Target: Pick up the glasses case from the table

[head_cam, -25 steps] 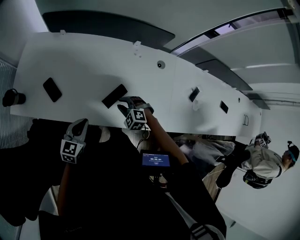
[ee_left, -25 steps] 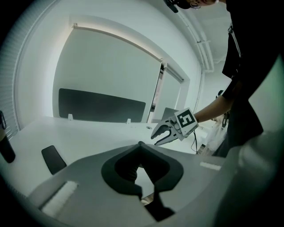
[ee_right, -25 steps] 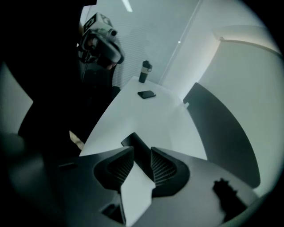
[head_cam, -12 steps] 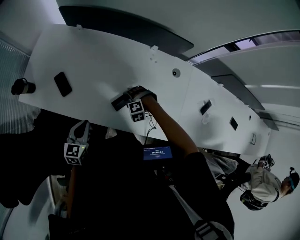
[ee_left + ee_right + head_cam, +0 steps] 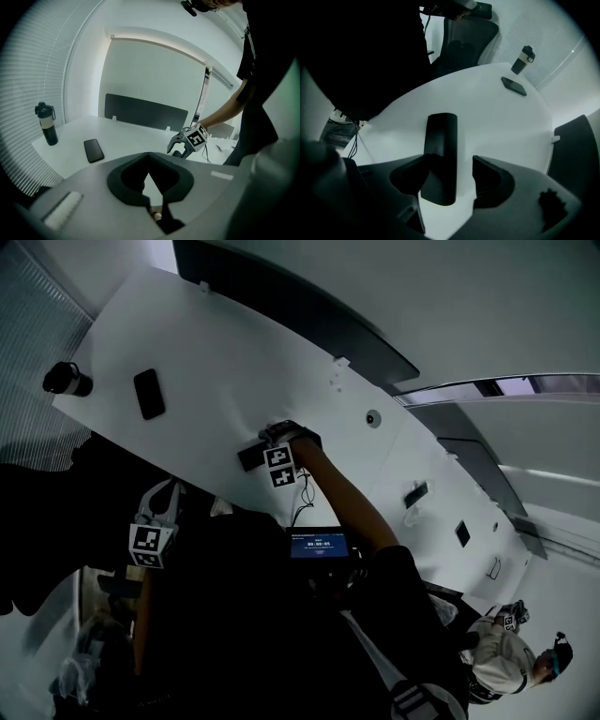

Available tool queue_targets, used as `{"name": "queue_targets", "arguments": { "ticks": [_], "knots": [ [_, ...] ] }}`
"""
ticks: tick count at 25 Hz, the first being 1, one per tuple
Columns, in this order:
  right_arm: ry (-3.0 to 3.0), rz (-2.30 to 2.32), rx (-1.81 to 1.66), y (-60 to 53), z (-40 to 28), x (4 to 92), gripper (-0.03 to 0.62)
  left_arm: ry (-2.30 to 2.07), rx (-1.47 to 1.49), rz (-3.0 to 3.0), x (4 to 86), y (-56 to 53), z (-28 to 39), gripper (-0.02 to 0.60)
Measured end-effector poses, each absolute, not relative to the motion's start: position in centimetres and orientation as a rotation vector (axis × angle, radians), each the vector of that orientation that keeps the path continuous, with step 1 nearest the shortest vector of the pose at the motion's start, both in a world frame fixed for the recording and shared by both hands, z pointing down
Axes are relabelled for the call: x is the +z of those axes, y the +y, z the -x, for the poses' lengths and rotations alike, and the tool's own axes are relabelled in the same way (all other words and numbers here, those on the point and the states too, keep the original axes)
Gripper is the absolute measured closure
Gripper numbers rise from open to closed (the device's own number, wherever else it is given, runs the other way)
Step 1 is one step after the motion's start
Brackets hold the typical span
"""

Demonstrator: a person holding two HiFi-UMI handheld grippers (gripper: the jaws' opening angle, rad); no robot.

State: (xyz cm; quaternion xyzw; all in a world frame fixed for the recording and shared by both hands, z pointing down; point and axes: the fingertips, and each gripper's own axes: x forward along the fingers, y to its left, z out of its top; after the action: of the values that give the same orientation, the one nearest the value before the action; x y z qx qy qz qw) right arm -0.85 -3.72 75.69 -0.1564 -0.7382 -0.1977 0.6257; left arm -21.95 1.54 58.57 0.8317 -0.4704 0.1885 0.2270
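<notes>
Now we are holding the right gripper (image 5: pixel 451 161), jaws just opened, astride the glasses case (image 5: pixel 440 136) near the bench's (image 5: pixel 497 117) front edge; left gripper (image 5: pixel 150 159), jaws together.

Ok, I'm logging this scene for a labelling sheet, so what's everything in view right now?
table: one, white, long.
glasses case: one, black, on the table between the right gripper's jaws.
phone: one, black, on the table near the bottle.
bottle: one, dark with pale band, upright at the table's end.
divider panel: one, dark, along the table's far edge.
screen: one, blue-lit, beside the right forearm.
office chair: one, dark, beyond the table.
second person: one, far background.
left gripper: one, grey, jaws together, empty.
right gripper: one, grey, over the case; jaws just opened wide, not gripping.
</notes>
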Motion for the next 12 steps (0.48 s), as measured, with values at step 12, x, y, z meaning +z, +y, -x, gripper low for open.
{"name": "queue_targets", "arguments": {
  "ticks": [12],
  "knots": [
    [-1.685,0.473,-0.33,-1.7,0.8,77.0,0.31,-1.309,0.527,-2.256,59.3,1.4,21.9,0.574]
  ]
}}
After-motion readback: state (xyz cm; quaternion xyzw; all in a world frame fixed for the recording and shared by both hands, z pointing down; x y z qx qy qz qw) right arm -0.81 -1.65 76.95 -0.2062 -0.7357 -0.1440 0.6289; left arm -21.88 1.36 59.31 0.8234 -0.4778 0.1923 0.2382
